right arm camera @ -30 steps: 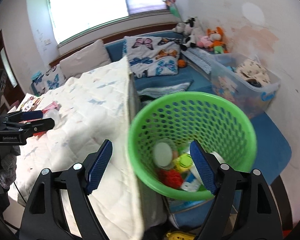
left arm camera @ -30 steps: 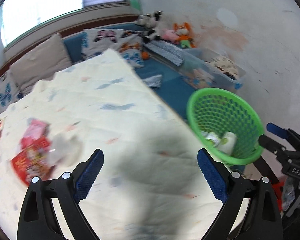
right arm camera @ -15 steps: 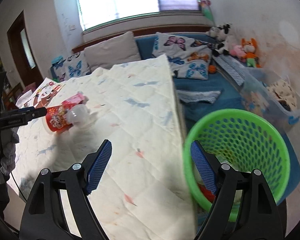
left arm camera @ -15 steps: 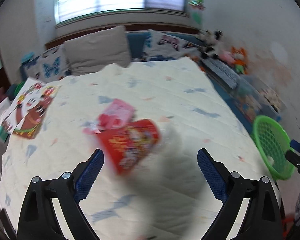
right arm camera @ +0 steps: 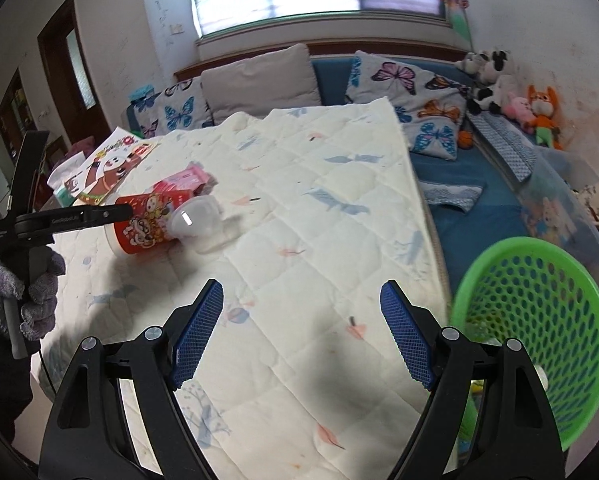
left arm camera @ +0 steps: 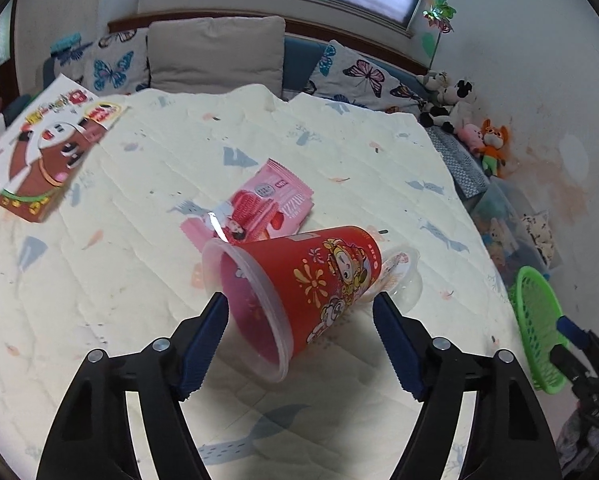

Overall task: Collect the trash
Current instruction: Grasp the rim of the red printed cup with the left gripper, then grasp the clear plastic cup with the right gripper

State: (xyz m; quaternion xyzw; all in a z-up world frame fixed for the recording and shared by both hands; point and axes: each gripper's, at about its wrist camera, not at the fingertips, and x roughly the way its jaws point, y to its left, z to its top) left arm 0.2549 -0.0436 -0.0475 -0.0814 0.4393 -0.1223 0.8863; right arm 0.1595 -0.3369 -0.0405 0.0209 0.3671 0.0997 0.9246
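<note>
A red printed plastic cup lies on its side on the white quilt, mouth toward me, with a clear dome lid at its far end. My left gripper is open with its jaws on either side of the cup. A pink snack wrapper lies just behind the cup. The cup, lid and wrapper also show in the right wrist view. My right gripper is open and empty above the quilt, left of the green mesh basket.
A cartoon-printed box lies at the quilt's left edge. Butterfly cushions and plush toys line the back. A clear storage bin stands behind the basket, which holds some trash. The basket sits off the bed's right edge.
My left gripper swung left from the basket side to the cup and closed in until the cup lies between its jaws. My right gripper turned left, away from above the basket.
</note>
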